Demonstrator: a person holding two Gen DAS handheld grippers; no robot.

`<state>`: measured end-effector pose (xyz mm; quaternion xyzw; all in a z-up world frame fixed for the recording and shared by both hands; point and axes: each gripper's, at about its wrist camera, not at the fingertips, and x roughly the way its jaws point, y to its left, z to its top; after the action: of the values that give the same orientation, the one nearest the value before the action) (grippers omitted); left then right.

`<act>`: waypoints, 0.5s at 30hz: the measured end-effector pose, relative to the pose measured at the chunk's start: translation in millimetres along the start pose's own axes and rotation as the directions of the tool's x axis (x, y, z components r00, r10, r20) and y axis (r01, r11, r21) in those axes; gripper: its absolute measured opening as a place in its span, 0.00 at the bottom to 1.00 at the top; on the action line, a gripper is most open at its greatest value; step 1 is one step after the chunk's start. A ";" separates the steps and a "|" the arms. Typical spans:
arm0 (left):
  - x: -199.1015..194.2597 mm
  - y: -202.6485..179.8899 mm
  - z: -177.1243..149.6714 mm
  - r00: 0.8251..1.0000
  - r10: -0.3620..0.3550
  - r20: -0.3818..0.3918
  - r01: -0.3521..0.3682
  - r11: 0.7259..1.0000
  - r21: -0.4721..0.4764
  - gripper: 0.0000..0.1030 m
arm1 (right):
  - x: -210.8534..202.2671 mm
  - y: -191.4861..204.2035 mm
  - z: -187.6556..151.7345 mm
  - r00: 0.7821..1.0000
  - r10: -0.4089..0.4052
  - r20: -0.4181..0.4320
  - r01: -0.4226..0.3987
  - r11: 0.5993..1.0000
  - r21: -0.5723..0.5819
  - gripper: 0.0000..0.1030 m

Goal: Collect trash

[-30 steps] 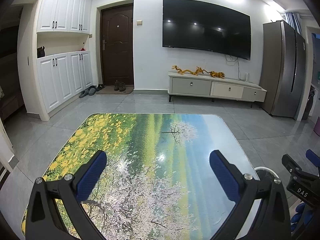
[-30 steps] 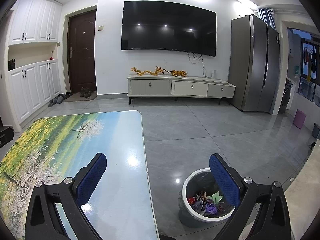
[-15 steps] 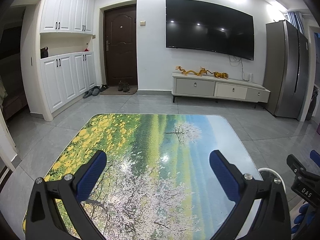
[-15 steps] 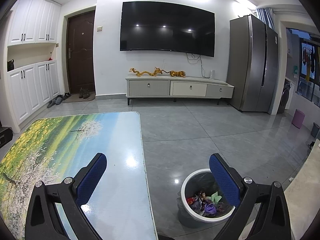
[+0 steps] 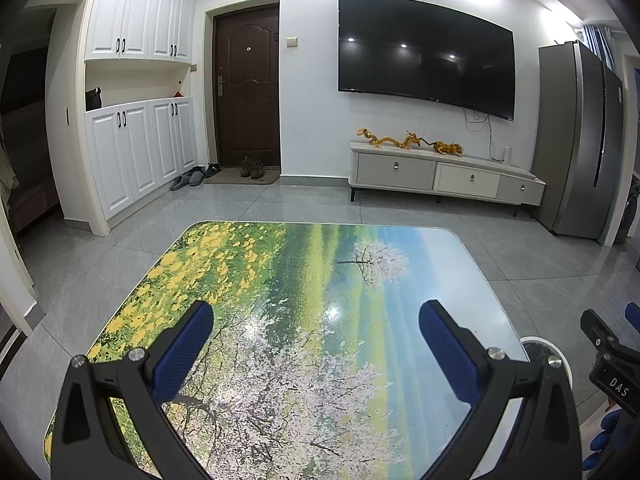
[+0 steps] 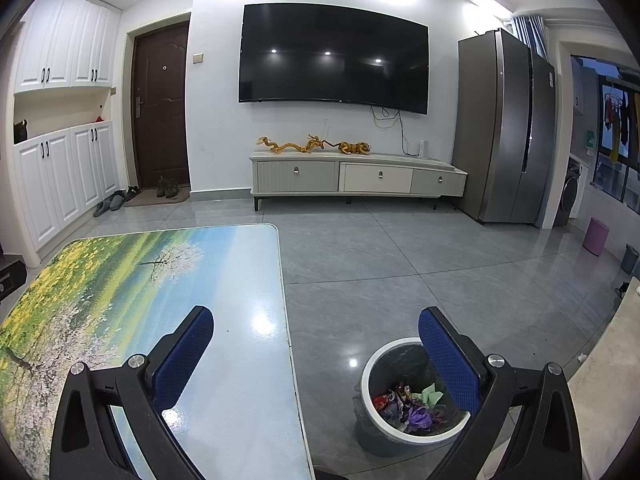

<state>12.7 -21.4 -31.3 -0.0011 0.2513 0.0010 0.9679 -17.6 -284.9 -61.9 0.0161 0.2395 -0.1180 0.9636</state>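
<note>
Broadly, grey floor tiles (image 6: 400,264) stretch open from the table (image 6: 224,292) out to the TV cabinet (image 6: 356,178) and the fridge (image 6: 504,128). The table, printed with a landscape of blossom and yellow flowers, fills the lower left of the right wrist view, its long right edge running down past the bin. That trash bin (image 6: 370,376), white-rimmed and dark-lined, stands on the floor just beside the table's right edge, under the right gripper's (image 6: 316,344) right finger. Crumpled trash (image 6: 404,404) in red, purple and green lies inside it. The right gripper hangs spread wide, holding nothing, straddling table edge and bin. The left gripper (image 5: 316,342) hangs over the tabletop, likewise spread and holding nothing.
</note>
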 end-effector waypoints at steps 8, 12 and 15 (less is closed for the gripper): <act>1.7 2.0 -1.1 1.000 0.002 -0.006 -0.002 1.000 -0.009 1.00 | -0.8 0.6 1.0 1.000 -0.003 -0.002 0.003 1.000 0.004 1.00; 1.9 2.1 -1.7 1.000 0.003 -0.009 -0.003 1.000 -0.007 1.00 | -2.5 2.7 1.4 1.000 -0.004 -0.001 0.004 1.000 0.003 1.00; 1.8 2.1 -1.7 1.000 0.003 -0.008 -0.003 1.000 -0.007 1.00 | -4.0 3.8 1.1 1.000 -0.006 0.002 0.006 1.000 0.006 1.00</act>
<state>13.5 -19.3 -33.6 -0.0041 0.2553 0.0032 0.9669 -19.6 -280.4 -59.1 0.0182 0.2384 -0.1217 0.9634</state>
